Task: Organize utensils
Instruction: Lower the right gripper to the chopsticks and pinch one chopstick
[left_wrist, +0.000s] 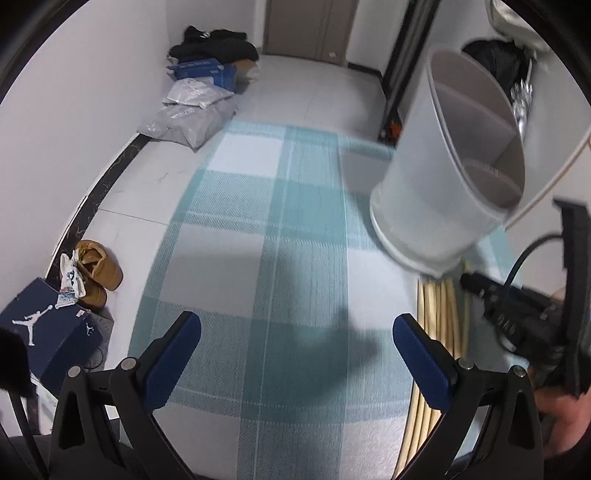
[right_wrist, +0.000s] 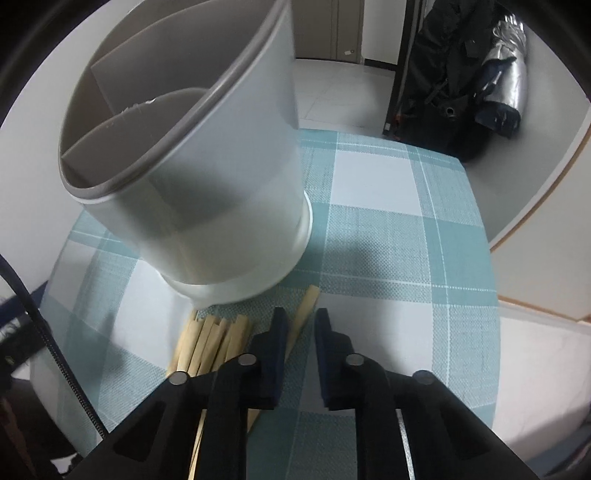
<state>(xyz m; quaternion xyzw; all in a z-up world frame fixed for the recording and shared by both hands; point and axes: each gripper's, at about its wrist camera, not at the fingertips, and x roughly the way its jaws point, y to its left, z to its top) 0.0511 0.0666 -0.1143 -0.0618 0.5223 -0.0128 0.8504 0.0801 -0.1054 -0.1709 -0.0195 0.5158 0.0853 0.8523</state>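
Note:
A pale grey utensil holder (right_wrist: 221, 192) with inner dividers stands on the teal checked cloth (right_wrist: 388, 240), and its compartments look empty. Several wooden chopsticks (right_wrist: 212, 338) lie in a bundle just in front of its base. One chopstick (right_wrist: 309, 301) lies apart from the bundle, and my right gripper (right_wrist: 301, 319) is shut on it, jaws narrow and tips down at the cloth. In the left wrist view the holder (left_wrist: 436, 184) is at the right with the chopsticks (left_wrist: 443, 310) below it. My left gripper (left_wrist: 295, 328) hangs open over bare cloth, left of the chopsticks, with nothing between its fingers.
The table edge runs along the left, over white floor tiles. On the floor are a navy shoe box (left_wrist: 48, 332), tan shoes (left_wrist: 99, 269) and grey parcels (left_wrist: 192, 118). Dark bags (right_wrist: 461, 81) stand beyond the table's far right corner. The right gripper's body (left_wrist: 524, 325) shows at the right.

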